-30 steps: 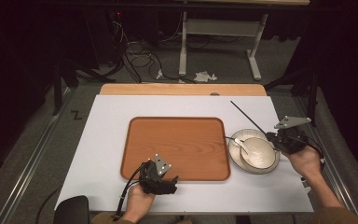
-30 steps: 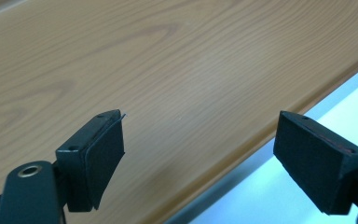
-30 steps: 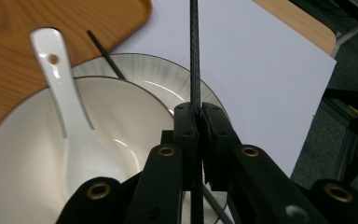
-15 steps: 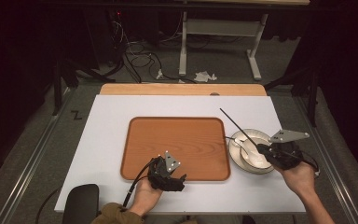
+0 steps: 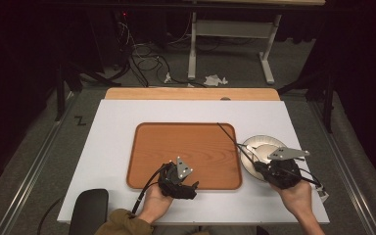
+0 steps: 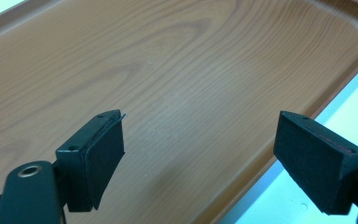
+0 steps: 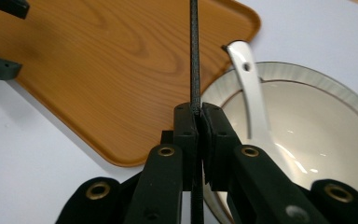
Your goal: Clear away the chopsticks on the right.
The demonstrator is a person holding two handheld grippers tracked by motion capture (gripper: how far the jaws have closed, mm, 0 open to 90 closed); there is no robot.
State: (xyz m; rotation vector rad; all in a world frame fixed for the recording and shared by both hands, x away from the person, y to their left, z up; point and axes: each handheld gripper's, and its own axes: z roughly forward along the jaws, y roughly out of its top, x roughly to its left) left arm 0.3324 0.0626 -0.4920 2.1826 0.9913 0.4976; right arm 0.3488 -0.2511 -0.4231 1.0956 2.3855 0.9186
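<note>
My right gripper [image 5: 261, 167] is shut on a thin black stick [image 5: 230, 138] that slants up and left over the right edge of the wooden tray [image 5: 186, 147]. In the right gripper view the closed jaws [image 7: 200, 121] pinch the stick [image 7: 194, 56] upright, with a white bowl [image 7: 317, 121] and the white spoon [image 7: 251, 93] lying in it just to the right. The bowl [image 5: 263, 143] sits on the table right of the tray. My left gripper [image 5: 188, 187] hovers open over the tray's near edge; nothing lies between its jaws [image 6: 198, 154] above the tray [image 6: 168, 70].
The white tabletop [image 5: 112, 137] ends in a wooden strip [image 5: 191, 94] at the far side. A dark chair back [image 5: 89, 205] stands at the near left edge. Cables and a table frame lie on the floor beyond. The left gripper [image 7: 0, 37] appears at the right gripper view's upper left.
My right gripper has moved left and toward the near edge, carrying the stick, whose tip now reaches over the tray's right edge. The left gripper has barely shifted.
</note>
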